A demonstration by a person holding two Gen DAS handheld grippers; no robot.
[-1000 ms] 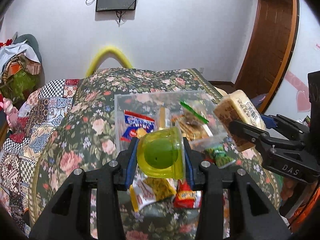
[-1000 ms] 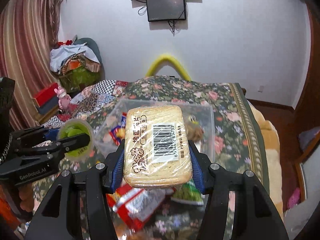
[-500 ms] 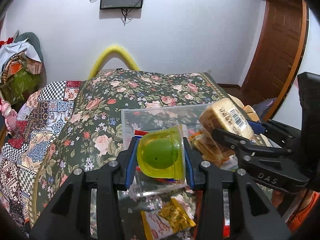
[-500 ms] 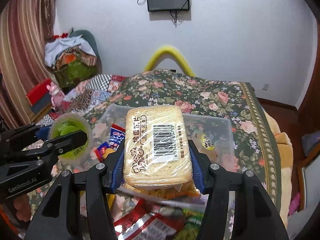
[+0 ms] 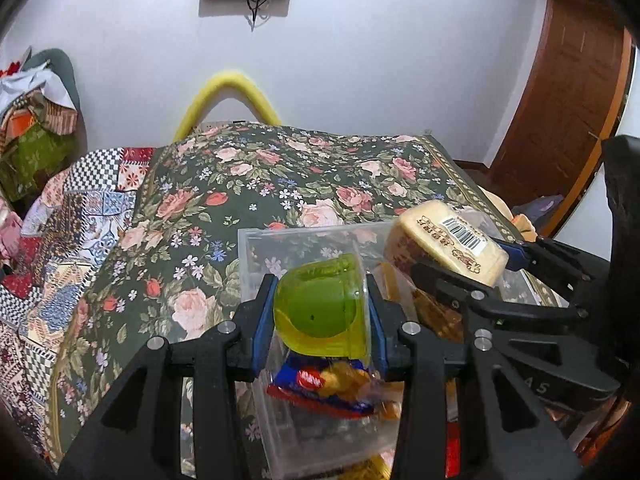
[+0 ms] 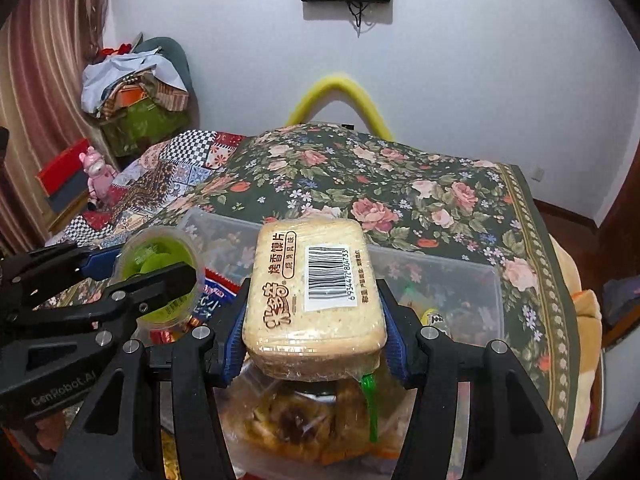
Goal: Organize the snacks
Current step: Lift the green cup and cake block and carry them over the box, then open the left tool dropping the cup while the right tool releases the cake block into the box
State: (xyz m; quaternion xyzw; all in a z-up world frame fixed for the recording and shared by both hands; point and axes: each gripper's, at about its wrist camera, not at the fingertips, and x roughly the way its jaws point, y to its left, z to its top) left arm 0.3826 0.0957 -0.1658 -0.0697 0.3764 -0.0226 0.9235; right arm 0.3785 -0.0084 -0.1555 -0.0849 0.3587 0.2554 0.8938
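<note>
My left gripper (image 5: 322,316) is shut on a green jelly cup (image 5: 320,312) and holds it over the left part of a clear plastic box (image 5: 256,240). My right gripper (image 6: 314,334) is shut on a wrapped pack of toasted bread slices (image 6: 316,288) with a barcode, held over the box's right part (image 6: 480,280). Each gripper shows in the other's view: the right one with the pack (image 5: 452,240), the left one with the cup (image 6: 160,272). In the box lie a blue and red snack packet (image 5: 320,384) and a clear bag of brown snacks (image 6: 304,420).
The box sits on a bed with a dark floral cover (image 5: 280,176). A patchwork quilt (image 5: 60,232) lies to the left. A yellow foam arch (image 5: 228,96) stands at the far edge by the white wall. A wooden door (image 5: 560,100) is at the right.
Both grippers have moved forward and down over the clear box with their snacks. The loose packets in front of the box have dropped out of view.
</note>
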